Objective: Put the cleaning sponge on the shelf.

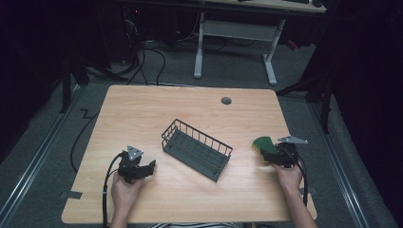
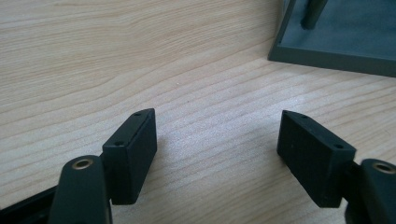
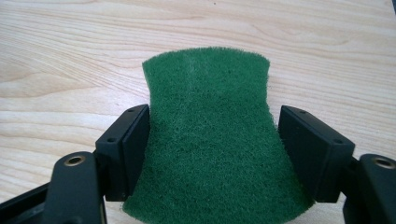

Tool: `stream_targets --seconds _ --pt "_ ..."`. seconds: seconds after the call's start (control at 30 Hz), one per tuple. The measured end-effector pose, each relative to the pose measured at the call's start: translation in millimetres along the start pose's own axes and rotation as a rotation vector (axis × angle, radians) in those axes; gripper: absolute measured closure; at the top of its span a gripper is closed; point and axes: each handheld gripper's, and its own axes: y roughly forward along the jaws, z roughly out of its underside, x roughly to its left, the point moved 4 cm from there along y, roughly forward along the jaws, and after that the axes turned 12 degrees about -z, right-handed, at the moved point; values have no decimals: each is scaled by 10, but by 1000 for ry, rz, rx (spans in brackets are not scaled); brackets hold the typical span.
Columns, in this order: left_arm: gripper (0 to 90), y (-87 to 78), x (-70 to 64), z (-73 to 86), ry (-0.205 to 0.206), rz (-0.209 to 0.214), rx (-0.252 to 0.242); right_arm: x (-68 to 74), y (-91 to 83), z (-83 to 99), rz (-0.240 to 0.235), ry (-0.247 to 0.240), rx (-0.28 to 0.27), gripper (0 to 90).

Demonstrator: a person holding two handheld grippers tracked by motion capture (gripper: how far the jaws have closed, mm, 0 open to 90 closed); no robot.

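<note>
Green and scratchy, the sponge (image 3: 210, 135) sits between the jaws of the right gripper (image 3: 212, 140), which squeeze it on both sides, just above the wood table (image 1: 142, 114) near its right edge. The left gripper (image 2: 217, 140) is spread wide with nothing in it, near the wire basket (image 1: 196, 148).

**No legible writing**

No text, label, brand, number or sign can be read in any of the three views. The green sponge (image 3: 210, 140), the dark wire basket (image 1: 196, 149) and the wooden counter (image 1: 142, 114) carry no printing. Any marking on the equipment in the dark background of the high view would perhaps be too small and dim to make out.
</note>
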Motion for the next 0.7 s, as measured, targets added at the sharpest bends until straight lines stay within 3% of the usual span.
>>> stream_targets --seconds 0.33,0.7 --pt "291 0 1 0 -1 0 0 88 -35 -35 -24 -38 18 286" --pt "291 0 0 0 0 0 0 240 -143 -146 -56 -87 -7 291"
